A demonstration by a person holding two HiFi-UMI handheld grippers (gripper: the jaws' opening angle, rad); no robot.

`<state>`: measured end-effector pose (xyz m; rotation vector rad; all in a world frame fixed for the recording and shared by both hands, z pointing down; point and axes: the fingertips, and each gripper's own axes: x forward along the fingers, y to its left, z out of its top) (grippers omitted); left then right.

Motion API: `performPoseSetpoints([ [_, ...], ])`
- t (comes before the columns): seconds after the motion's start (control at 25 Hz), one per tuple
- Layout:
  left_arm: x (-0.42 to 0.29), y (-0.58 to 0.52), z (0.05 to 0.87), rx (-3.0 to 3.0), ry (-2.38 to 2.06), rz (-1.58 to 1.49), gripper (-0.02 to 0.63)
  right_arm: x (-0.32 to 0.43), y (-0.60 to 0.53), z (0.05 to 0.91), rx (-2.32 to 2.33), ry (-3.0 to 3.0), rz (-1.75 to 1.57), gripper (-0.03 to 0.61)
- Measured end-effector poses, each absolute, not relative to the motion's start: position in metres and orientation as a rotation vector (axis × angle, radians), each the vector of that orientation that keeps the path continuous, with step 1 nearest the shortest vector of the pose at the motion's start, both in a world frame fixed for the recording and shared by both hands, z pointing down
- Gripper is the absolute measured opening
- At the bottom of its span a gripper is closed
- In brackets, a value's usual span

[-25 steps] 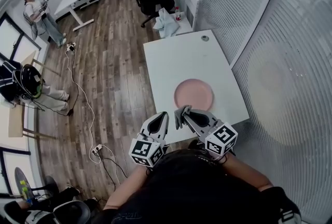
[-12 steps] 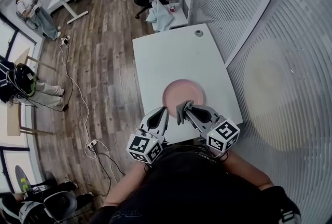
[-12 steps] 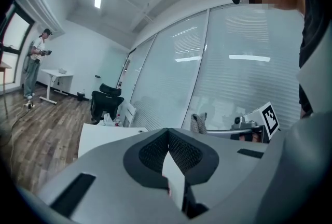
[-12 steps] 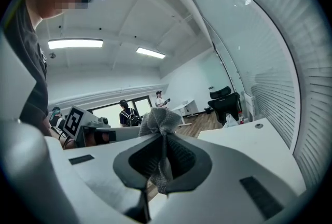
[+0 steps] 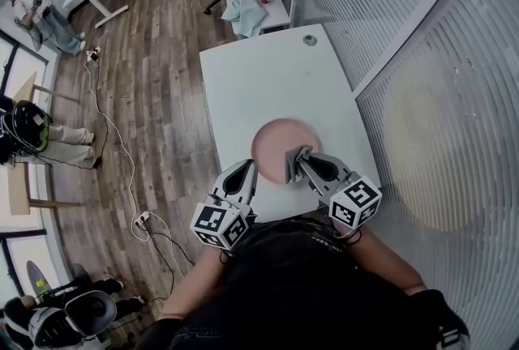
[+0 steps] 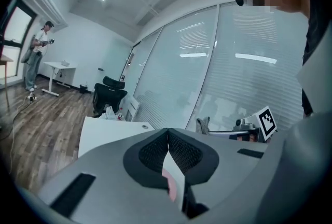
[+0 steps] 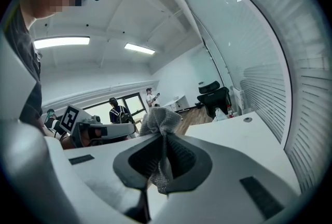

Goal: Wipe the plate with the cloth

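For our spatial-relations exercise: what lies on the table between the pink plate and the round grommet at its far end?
Nothing: in the head view, only bare white table separates the pink plate from the grommet.

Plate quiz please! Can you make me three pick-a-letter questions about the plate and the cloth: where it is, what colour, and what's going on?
1. Where is the plate?
A: on the floor. B: on the white table. C: on the black chair.
2. What colour is the plate?
A: pink. B: green. C: blue.
3. What is the right gripper doing?
A: open and empty. B: gripping the plate. C: shut on the grey cloth.

Answers:
1. B, the head view shows it lying on the white table.
2. A, it looks pink from above.
3. C, the right gripper view shows the grey cloth pinched between closed jaws.
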<state>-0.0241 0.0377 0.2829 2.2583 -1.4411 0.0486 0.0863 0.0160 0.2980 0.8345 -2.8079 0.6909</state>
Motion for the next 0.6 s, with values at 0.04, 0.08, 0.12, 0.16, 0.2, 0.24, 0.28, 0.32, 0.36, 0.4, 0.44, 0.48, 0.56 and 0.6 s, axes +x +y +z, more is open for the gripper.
performPoseSetpoints([
  [0.04,-0.025,0.035,0.287,2.247,-1.434,0.049,0.014,0.087,0.013,0.301,0.842,-2.797,0.699,0.032],
  [0.08,-0.025,0.034,0.290,2.239,-1.425,0.052,0.014,0.087,0.010,0.304,0.848,-2.787,0.705,0.032],
  [0.12,-0.025,0.033,0.294,2.232,-1.415,0.058,0.014,0.087,0.009,0.307,0.853,-2.778,0.710,0.032],
  [0.16,-0.025,0.032,0.298,2.227,-1.405,0.066,0.014,0.087,0.008,0.310,0.858,-2.767,0.716,0.032],
  [0.2,-0.025,0.030,0.302,2.221,-1.397,0.077,0.014,0.087,0.006,0.315,0.861,-2.757,0.722,0.032],
  [0.24,-0.027,0.028,0.307,2.215,-1.391,0.090,0.014,0.086,0.004,0.319,0.863,-2.746,0.725,0.032],
  [0.28,-0.029,0.027,0.312,2.207,-1.388,0.102,0.014,0.084,0.002,0.322,0.865,-2.735,0.726,0.032],
  [0.32,-0.032,0.028,0.315,2.197,-1.385,0.113,0.015,0.083,0.001,0.325,0.869,-2.725,0.727,0.032],
  [0.36,-0.035,0.030,0.318,2.189,-1.383,0.123,0.015,0.081,0.002,0.326,0.877,-2.714,0.727,0.032],
  [0.4,-0.038,0.031,0.320,2.183,-1.381,0.134,0.015,0.080,0.002,0.328,0.888,-2.704,0.727,0.032],
  [0.44,-0.040,0.031,0.322,2.181,-1.377,0.145,0.016,0.080,0.000,0.331,0.900,-2.693,0.727,0.032],
  [0.48,-0.041,0.030,0.325,2.182,-1.371,0.157,0.017,0.081,-0.002,0.335,0.912,-2.680,0.725,0.032],
  [0.56,-0.042,0.026,0.333,2.181,-1.357,0.178,0.029,0.082,-0.009,0.348,0.926,-2.648,0.727,0.032],
  [0.6,-0.043,0.023,0.338,2.177,-1.350,0.188,0.038,0.082,-0.013,0.358,0.932,-2.628,0.737,0.032],
])
